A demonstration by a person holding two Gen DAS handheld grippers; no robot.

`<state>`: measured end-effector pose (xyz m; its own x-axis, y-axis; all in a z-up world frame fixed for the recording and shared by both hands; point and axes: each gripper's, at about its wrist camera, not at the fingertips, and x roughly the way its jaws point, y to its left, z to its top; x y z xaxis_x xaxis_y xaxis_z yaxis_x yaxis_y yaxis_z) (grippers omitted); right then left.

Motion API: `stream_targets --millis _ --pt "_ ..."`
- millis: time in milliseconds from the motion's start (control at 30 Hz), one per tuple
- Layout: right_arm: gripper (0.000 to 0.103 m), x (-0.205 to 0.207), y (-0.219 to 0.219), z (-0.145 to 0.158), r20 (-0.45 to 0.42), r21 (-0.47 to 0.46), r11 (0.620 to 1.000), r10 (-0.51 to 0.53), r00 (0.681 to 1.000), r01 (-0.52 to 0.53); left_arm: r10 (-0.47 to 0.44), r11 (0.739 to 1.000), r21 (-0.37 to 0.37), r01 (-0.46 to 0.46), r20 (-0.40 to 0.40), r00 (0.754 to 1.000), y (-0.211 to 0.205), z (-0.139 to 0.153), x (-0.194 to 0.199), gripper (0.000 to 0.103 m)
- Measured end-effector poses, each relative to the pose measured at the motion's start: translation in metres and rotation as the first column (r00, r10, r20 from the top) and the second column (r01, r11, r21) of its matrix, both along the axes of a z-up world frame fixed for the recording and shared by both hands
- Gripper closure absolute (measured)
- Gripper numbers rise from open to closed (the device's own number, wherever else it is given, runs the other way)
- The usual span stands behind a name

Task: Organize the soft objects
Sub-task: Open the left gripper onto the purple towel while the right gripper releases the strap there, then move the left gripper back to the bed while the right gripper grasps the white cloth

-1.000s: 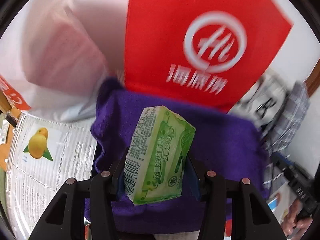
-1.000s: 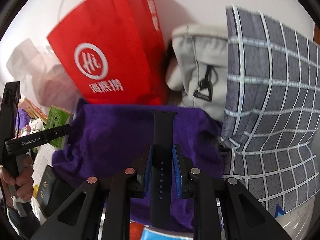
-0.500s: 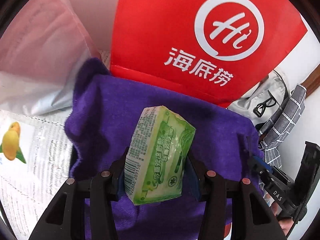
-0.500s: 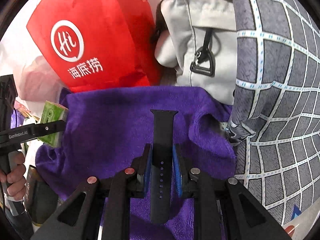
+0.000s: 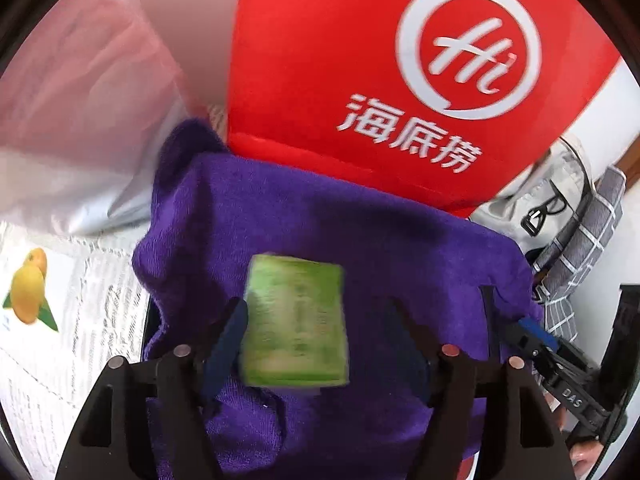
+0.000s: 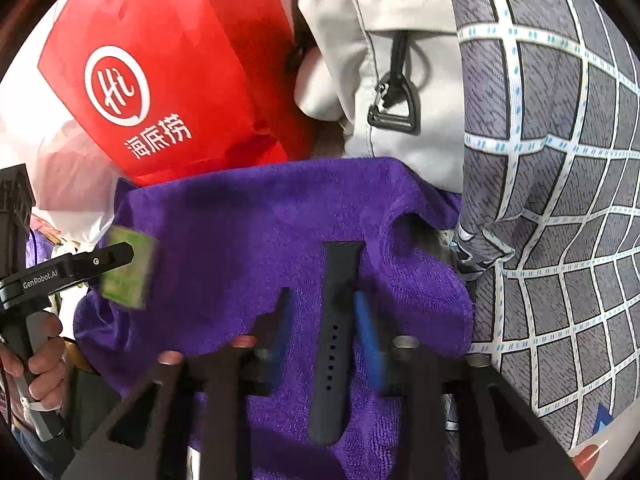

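Both releases in progress over the rumpled purple terry towel [image 5: 360,240]: my left tool [image 5: 316,320] has its jaws opening, and the blurred green plastic-wrapped tissue pack [image 5: 296,320] sits between them, no longer pinched. My right tool [image 6: 322,320] is opening too, the dark navy silicone watch strap [image 6: 334,332] lying lengthwise between its blue pads [image 6: 368,336], apparently loose. To finish well, I judge I should let both items settle before lifting straight out, so neither pad drags them or snags the towel.
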<state>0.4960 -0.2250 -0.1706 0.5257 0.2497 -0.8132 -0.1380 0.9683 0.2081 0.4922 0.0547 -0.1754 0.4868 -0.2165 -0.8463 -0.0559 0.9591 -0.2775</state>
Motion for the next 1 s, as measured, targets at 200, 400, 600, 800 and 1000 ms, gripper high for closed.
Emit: stream_targets --millis 200,400,600,800,1000 --pt "0.051 -0.008 0.005 0.013 0.043 -0.009 1.000 -0.004 0.999 0.004 0.007 1.000 0.016 -0.008 0.032 0.999 -0.003 0.016 -0.007 0.031" --pt "0.051 -0.030 0.009 0.044 0.065 -0.022 1.000 -0.001 0.998 0.002 0.030 0.997 0.062 -0.037 0.122 0.992 -0.004 0.052 -0.028 0.031" --pt "0.049 -0.090 0.011 0.092 0.251 -0.060 0.996 -0.052 0.967 0.069 0.004 0.996 0.085 -0.026 0.247 0.969 -0.005 0.107 -0.071 0.031" --pt "0.033 -0.154 0.006 0.115 0.266 -0.001 1.000 -0.007 0.964 0.008 0.072 0.993 0.070 -0.094 0.274 0.959 0.012 0.135 -0.127 0.031" --pt "0.033 -0.218 0.011 0.100 0.190 -0.045 0.999 0.004 0.982 0.005 0.122 0.988 0.061 -0.140 0.236 0.964 0.032 0.130 -0.191 0.031"
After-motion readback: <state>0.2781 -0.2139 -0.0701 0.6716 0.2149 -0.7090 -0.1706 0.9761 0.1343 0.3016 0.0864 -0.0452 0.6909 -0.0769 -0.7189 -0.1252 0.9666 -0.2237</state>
